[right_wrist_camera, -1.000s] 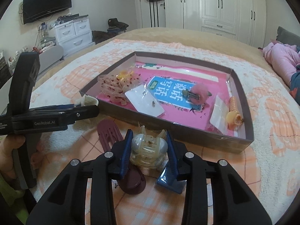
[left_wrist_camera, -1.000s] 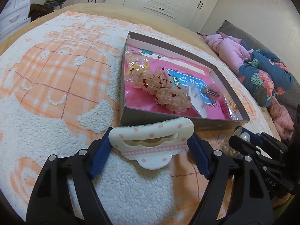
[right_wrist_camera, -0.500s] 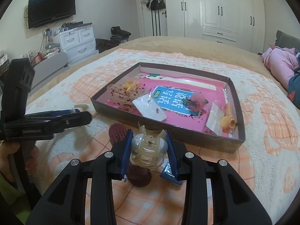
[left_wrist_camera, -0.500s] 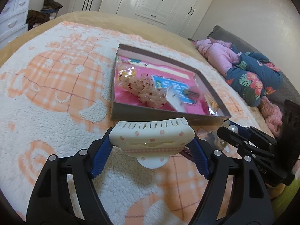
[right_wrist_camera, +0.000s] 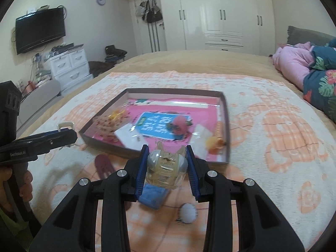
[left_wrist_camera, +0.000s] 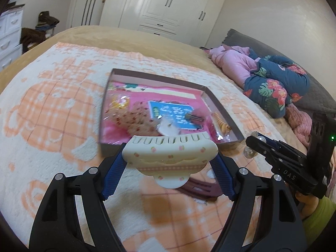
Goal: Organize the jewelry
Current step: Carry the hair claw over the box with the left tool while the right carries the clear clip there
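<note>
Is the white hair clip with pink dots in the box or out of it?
Out. The white clip is pinched in the left tool, in front of the box.

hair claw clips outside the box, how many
4: a white dotted clip in the left gripper, a clear clip in the right gripper, and a maroon clip and a blue clip on the blanket. More may be hidden.
</note>
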Demonstrator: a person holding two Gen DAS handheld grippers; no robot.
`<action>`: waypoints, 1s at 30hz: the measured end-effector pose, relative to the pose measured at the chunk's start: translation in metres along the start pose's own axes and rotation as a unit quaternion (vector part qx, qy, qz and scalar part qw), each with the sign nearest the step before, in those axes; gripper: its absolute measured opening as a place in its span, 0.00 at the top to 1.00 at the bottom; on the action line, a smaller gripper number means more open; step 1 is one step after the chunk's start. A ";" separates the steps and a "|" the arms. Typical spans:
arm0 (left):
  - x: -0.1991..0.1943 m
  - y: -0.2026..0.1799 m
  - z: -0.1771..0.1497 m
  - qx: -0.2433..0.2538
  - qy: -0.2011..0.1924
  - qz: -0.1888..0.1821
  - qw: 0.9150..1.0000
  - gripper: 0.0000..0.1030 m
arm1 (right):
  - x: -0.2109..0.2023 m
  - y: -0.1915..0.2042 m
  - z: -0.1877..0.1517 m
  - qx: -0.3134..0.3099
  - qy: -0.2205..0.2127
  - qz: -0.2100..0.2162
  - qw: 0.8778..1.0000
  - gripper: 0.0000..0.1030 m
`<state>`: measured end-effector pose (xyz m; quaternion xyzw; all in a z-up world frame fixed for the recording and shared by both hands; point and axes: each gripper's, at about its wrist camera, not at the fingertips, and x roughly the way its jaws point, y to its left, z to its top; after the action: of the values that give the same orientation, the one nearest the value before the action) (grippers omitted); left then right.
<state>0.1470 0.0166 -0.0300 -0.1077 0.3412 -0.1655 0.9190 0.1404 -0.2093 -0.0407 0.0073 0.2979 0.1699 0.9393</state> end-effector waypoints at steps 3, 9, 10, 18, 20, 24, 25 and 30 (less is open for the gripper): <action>0.009 -0.012 0.005 0.015 0.001 -0.006 1.000 0.35 | 0.001 -0.010 0.002 0.009 -0.001 -0.008 1.000 0.68; 0.027 -0.027 0.015 0.029 0.002 -0.016 0.999 0.35 | 0.005 -0.021 0.005 0.018 -0.007 -0.020 1.000 0.68; 0.029 -0.028 0.017 0.030 0.002 -0.017 0.999 0.35 | 0.005 -0.023 0.005 0.020 -0.007 -0.021 1.000 0.68; 0.049 -0.033 0.033 0.033 0.004 -0.019 0.999 0.35 | 0.012 -0.031 0.011 0.026 -0.012 -0.027 0.999 0.68; 0.053 -0.033 0.036 0.033 0.004 -0.018 0.999 0.35 | 0.014 -0.034 0.014 0.028 -0.014 -0.029 0.999 0.68; 0.061 -0.030 0.043 0.033 0.005 -0.017 0.999 0.35 | 0.017 -0.037 0.019 0.027 -0.018 -0.031 0.999 0.68; 0.063 -0.030 0.045 0.033 0.006 -0.017 0.999 0.35 | 0.019 -0.038 0.021 0.027 -0.018 -0.032 0.999 0.68; 0.070 -0.026 0.053 0.032 0.007 -0.013 0.999 0.35 | 0.025 -0.040 0.026 0.023 -0.018 -0.033 0.999 0.68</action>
<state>0.2261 -0.0290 -0.0241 -0.0818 0.3405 -0.1887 0.9175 0.1868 -0.2361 -0.0378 0.0218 0.2851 0.1316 0.9492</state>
